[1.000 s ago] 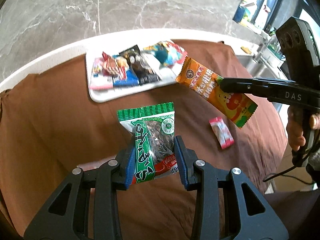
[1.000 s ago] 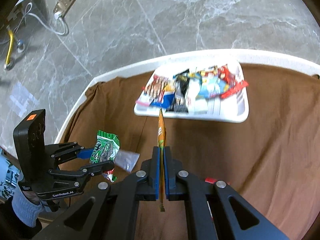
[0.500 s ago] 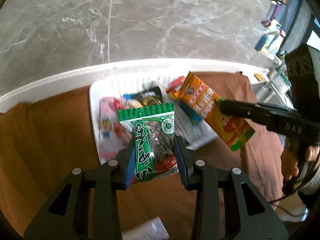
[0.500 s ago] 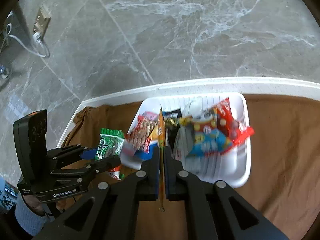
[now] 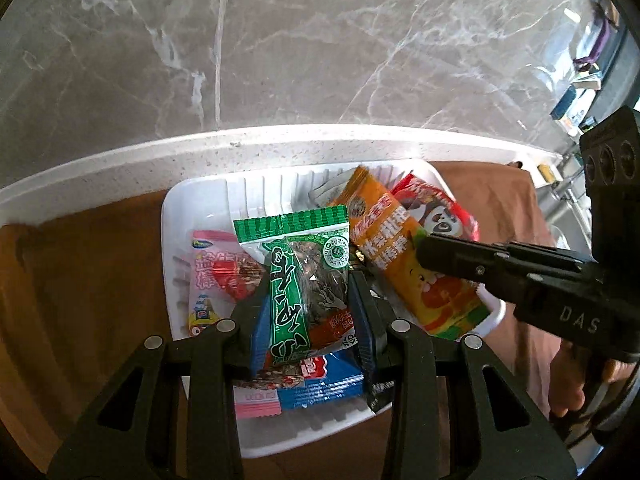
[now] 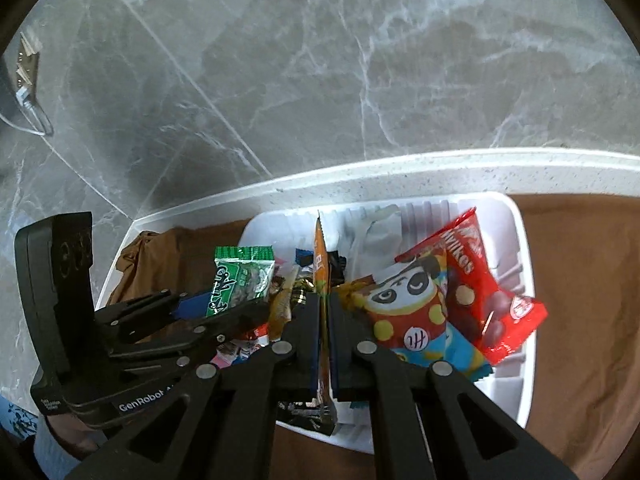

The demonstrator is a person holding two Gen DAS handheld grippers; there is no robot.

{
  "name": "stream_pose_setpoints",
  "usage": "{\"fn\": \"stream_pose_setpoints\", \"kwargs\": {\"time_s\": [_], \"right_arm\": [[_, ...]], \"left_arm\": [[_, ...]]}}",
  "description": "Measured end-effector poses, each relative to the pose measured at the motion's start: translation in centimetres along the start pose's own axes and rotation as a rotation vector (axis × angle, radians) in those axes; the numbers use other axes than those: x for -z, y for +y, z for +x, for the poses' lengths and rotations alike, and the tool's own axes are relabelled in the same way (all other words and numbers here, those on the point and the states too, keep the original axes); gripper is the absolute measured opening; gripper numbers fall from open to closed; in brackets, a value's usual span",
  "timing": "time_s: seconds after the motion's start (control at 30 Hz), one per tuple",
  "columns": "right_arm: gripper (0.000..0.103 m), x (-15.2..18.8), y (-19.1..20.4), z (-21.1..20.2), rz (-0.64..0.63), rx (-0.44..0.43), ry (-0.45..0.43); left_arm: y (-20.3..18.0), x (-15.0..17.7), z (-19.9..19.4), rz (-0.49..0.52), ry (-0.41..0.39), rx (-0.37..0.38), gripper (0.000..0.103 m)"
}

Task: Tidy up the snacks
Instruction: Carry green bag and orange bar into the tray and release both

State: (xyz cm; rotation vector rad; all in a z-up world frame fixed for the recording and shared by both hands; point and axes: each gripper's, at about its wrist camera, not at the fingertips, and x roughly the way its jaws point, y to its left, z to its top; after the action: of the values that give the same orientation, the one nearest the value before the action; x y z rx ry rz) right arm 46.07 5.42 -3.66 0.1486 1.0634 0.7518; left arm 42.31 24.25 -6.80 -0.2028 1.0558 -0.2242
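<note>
The left gripper (image 5: 310, 304) is closed on a green seed packet (image 5: 304, 276), which is pinched by its lower half between the blue pads and held upright above the white tray (image 5: 172, 240). The right gripper (image 6: 325, 336) is clamped fully shut on an orange snack bar (image 5: 404, 256), seen edge-on between the fingers in the right wrist view and held over the right part of the same tray. The two held packets are close together, the bar just to the right of the seed packet, with only a narrow gap between the two grippers.

The tray is set on a brown cloth (image 5: 80, 280) close to the far edge of the white counter (image 5: 120, 168); only a thin strip of speckled counter is left between the tray's far rim and the drop to the grey marble floor (image 5: 320, 40). The tray is crowded: a pink packet (image 5: 212, 272) lies along its left side, a blue wrapper (image 5: 328, 380) at its near rim, and a panda-print bag (image 6: 412, 304) and a red chocolate bag (image 6: 484, 292) on its right side, the red bag touching the right rim. Bare ribbed tray floor is visible at the far left corner and along the near rim. Open brown cloth is seen to the left and to the right of the tray. A person's hand (image 5: 568, 380) is visible below the right gripper's handle.
</note>
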Motion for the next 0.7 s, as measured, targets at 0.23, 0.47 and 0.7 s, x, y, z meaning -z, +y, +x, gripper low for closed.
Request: {"fn": "stream_pose_setpoints", "kwargs": {"time_s": [0.23,0.47,0.7], "right_arm": [[0.007,0.6,-0.1,0.6,-0.023,0.023,0.005],[0.016,0.6,0.6,-0.5,-0.049,0.034,-0.026],[0.027,0.8,1.6,-2.6,-0.080,0.046,-0.067]], "left_arm": [[-1.5,0.4,1.4,0.055,0.007,-0.064,0.039],[-2.5,0.4,0.7,0.089,-0.015,-0.132,0.047],[-3.3,0.5,-1.2,0.129,-0.057,-0.180,0.051]]}}
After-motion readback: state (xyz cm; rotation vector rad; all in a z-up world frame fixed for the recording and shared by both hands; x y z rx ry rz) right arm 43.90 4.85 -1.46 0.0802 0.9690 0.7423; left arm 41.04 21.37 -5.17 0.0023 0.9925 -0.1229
